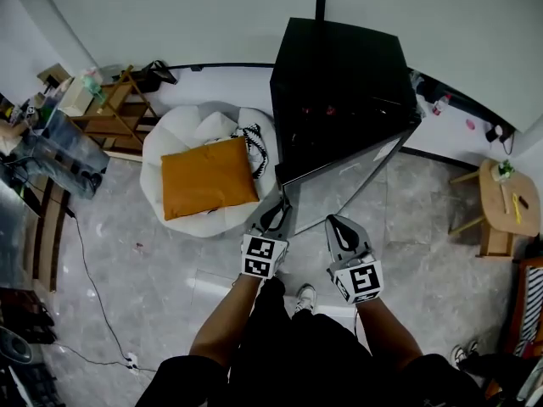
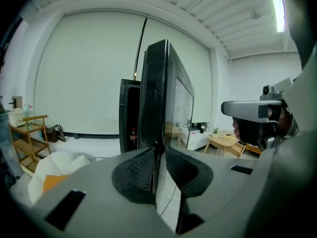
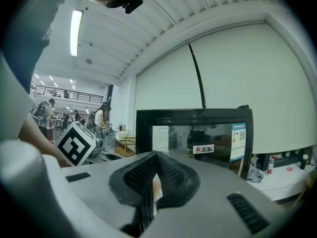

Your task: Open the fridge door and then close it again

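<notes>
A black fridge (image 1: 339,83) stands by the white wall, its glass door (image 1: 339,185) swung partly out toward me. My left gripper (image 1: 276,214) is at the door's free edge. In the left gripper view the door (image 2: 158,83) runs edge-on between the jaws of my left gripper (image 2: 161,155), both pads against it. The dark inside of the fridge (image 2: 130,113) shows to its left. My right gripper (image 1: 339,227) hovers just in front of the glass, touching nothing. In the right gripper view my right gripper (image 3: 157,157) faces the door (image 3: 198,133) with fingertips together and nothing held.
A white beanbag with an orange cushion (image 1: 208,176) lies left of the fridge, close to the door's swing. A wooden shelf (image 1: 110,108) stands at the far left, and a small wooden table (image 1: 507,202) at the right. A cable (image 1: 93,287) trails over the grey floor.
</notes>
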The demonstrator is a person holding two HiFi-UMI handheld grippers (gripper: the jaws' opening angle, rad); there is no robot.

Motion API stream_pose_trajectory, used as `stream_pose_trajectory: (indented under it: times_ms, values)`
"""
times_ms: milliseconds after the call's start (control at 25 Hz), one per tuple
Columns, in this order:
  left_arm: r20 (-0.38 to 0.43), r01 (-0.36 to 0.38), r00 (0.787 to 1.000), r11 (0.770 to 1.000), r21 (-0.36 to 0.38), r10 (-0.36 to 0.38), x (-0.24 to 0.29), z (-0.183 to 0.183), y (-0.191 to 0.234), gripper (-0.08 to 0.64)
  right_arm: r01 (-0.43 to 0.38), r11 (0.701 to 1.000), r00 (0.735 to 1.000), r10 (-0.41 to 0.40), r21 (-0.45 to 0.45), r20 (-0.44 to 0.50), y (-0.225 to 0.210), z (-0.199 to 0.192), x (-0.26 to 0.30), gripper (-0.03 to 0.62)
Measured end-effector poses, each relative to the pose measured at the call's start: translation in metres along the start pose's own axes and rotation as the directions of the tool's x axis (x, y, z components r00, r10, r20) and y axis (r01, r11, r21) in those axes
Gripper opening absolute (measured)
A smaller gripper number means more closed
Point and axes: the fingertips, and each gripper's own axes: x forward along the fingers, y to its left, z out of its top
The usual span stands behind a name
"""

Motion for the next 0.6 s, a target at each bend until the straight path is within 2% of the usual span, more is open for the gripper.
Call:
stream_pose_trajectory:
  times_ms: [240, 480, 600]
  values:
    - [-0.009, 0.029, 1.000, 0.999, 0.025, -0.029, -0.014, -0.008, -0.028, 0.069, -0.017, 1.000, 1.000, 0.017, 0.001, -0.006, 0.004, -0.004, -0.022, 0.014]
    - [-0.010, 0.043, 0.999, 0.999, 0.014, -0.042, -0.026, -0.014, -0.055, 0.066, -0.018, 1.000, 1.000, 0.018, 0.001, 0.002, 0.005, -0.005, -0.040, 0.014]
    - [-0.018, 0.078, 0.997, 0.997, 0.013, -0.078, -0.030, -0.019, -0.073, 0.064, -0.012, 1.000, 1.000, 0.012, 0.005, 0.014, 0.003, -0.006, -0.048, 0.014]
